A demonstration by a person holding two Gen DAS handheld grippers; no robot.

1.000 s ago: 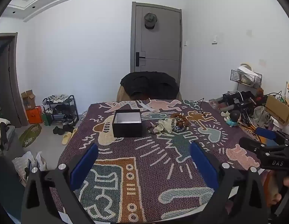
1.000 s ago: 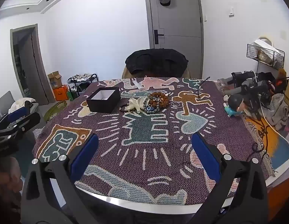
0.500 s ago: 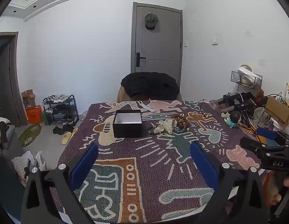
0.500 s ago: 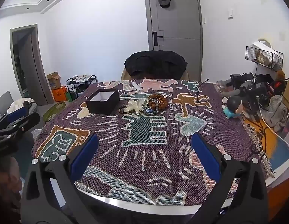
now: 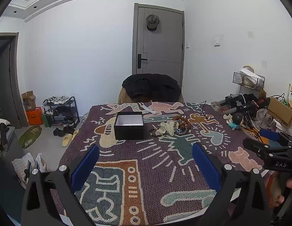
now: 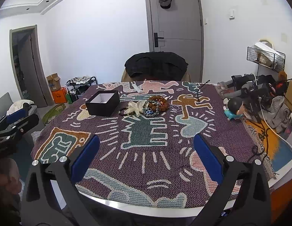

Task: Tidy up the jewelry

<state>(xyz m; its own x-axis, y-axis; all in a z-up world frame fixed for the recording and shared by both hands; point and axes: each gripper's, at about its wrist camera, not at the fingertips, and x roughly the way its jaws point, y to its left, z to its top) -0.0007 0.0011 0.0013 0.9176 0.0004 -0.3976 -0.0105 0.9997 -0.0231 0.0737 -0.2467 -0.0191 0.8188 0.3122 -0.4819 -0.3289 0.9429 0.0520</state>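
Note:
An open black box with a white inside (image 5: 129, 125) (image 6: 103, 103) stands on the patterned tablecloth, far side left of centre. Just right of it lies a heap of jewelry (image 5: 171, 127) (image 6: 147, 106): a cream piece, dark bead bracelets, brown beads and blue beads. My left gripper (image 5: 146, 162) is open and empty, above the near part of the table. My right gripper (image 6: 146, 154) is open and empty, near the table's front edge. Each gripper shows at the edge of the other's view.
A chair with a black jacket (image 5: 152, 88) stands behind the table. The table's right side holds a blue figurine (image 6: 233, 109), cables, black gear and a cardboard box (image 5: 282, 111). A shoe rack (image 5: 60, 111) stands on the floor at left.
Both views have shifted slightly; the table sits a little lower and closer in frame. Nothing on the table has moved and both grippers stay open.

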